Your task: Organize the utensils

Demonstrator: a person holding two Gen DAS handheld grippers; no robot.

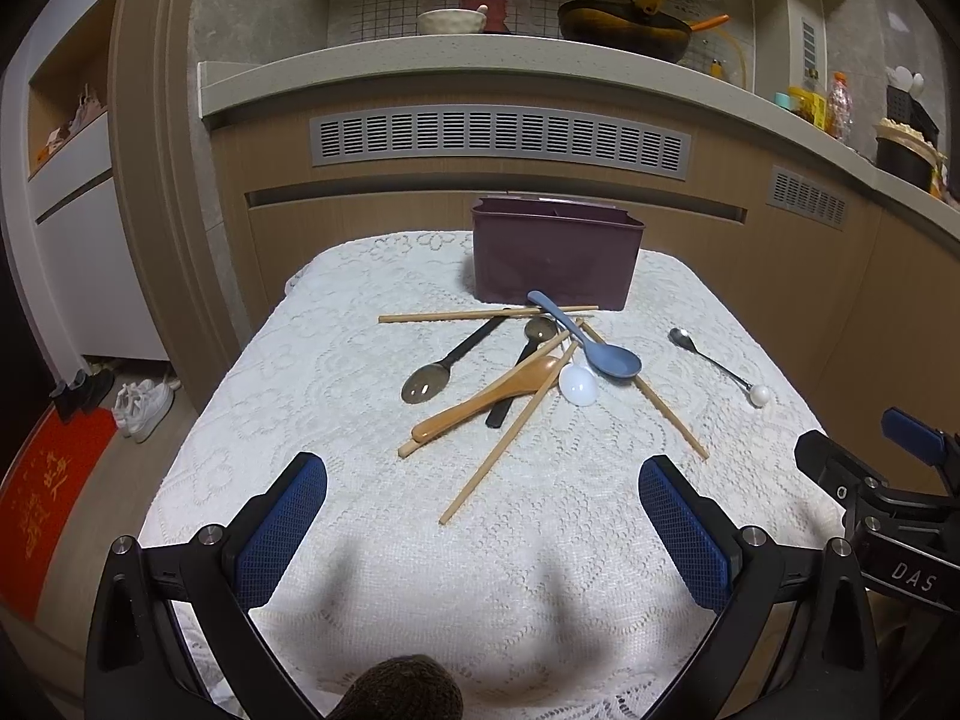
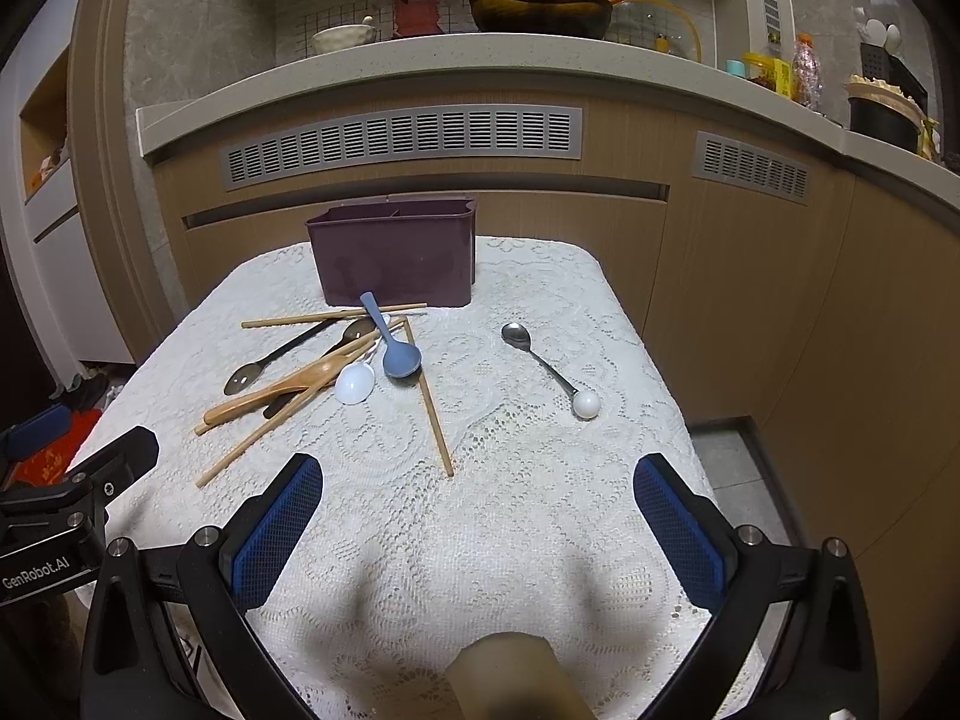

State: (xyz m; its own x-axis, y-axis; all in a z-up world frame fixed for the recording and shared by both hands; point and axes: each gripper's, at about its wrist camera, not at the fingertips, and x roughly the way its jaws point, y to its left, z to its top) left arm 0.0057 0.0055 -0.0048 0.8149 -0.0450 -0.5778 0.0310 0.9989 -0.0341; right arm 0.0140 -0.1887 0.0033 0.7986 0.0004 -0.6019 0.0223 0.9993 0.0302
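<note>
Your utensils lie in a loose heap at frame centre on the white lace tablecloth (image 1: 360, 570), just in front of the purple holder (image 1: 555, 258), which stands upright at the table's far edge.

Heap contents: the blue spoon (image 1: 591, 345) lies on top, handle toward the holder, bowl toward lower right. The white spoon (image 1: 578, 385) sits just beside its bowl, touching or nearly so. The wooden spoon (image 1: 486, 399) runs diagonally down-left over a black-handled spoon (image 1: 521, 372). A second black-handled spoon (image 1: 453, 360) lies to the left, bowl toward you. Chopsticks (image 1: 510, 441) cross through and under the pile; one pair (image 1: 480, 316) lies crosswise in front of the holder, under the blue spoon's handle, and one stick (image 1: 654, 399) angles toward lower right.

Apart from the heap, to the right of centre, a metal spoon with a white ball end (image 1: 717, 363) lies alone, well clear of the others.

Behind the table: wooden cabinet fronts with grey vents (image 1: 498, 135), and a countertop carrying a dark pan (image 1: 624, 30) and a pale bowl (image 1: 450, 21).

Your left gripper (image 1: 483, 531) is spread wide at the lower frame, holding nothing, short of the nearest chopstick tip. Your right gripper (image 2: 478, 531) is likewise spread wide and empty, over bare cloth in the lower frame.
</note>
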